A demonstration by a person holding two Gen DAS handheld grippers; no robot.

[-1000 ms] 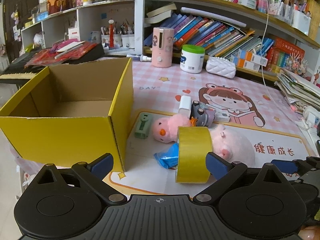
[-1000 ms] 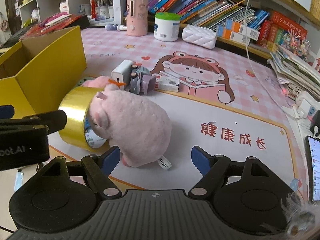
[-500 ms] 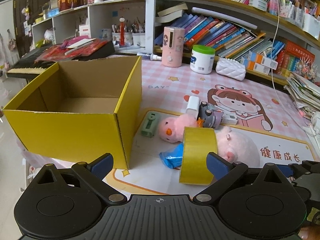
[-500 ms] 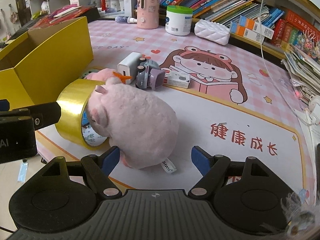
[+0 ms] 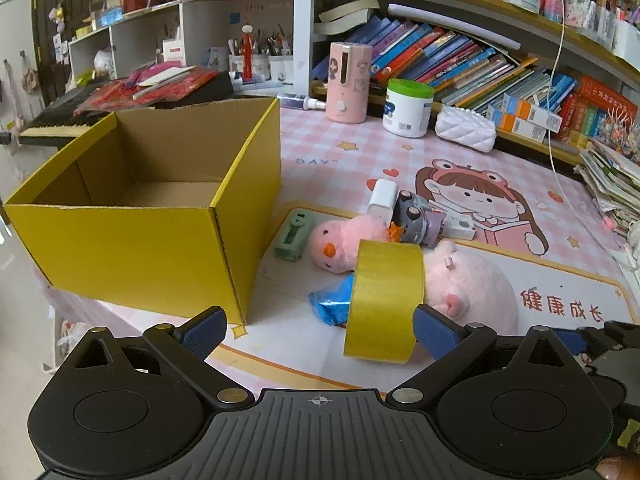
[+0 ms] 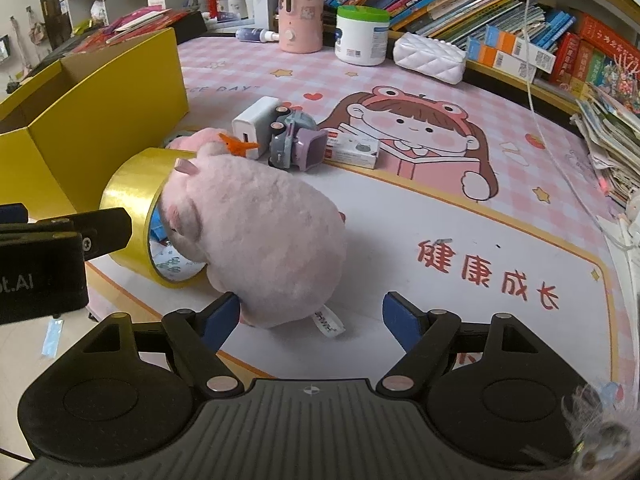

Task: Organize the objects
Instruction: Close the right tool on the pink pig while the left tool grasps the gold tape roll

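Observation:
An open yellow cardboard box (image 5: 132,240) stands empty at the left (image 6: 100,120). A yellow tape roll (image 5: 384,300) stands on edge on the mat, also in the right wrist view (image 6: 132,192). A big pink plush pig (image 6: 256,240) lies against it (image 5: 468,284). Behind are a pink duck plush (image 5: 344,244), a blue packet (image 5: 332,304), a green stapler-like item (image 5: 294,234), a white charger (image 6: 256,122) and a grey-purple toy car (image 6: 294,144). My left gripper (image 5: 316,330) is open, just short of the tape roll. My right gripper (image 6: 312,318) is open, its left finger beside the pig.
A small white box (image 6: 352,148) lies behind the toy car. A pink dispenser (image 5: 346,82), a white jar (image 5: 406,108) and a white quilted pouch (image 5: 464,134) stand at the back before bookshelves. A stack of papers (image 6: 612,128) lies at the right edge.
Both grippers have drawn back and risen slightly; the objects appear a little farther and lower in view. Nothing on the mat has moved. Both stay open.

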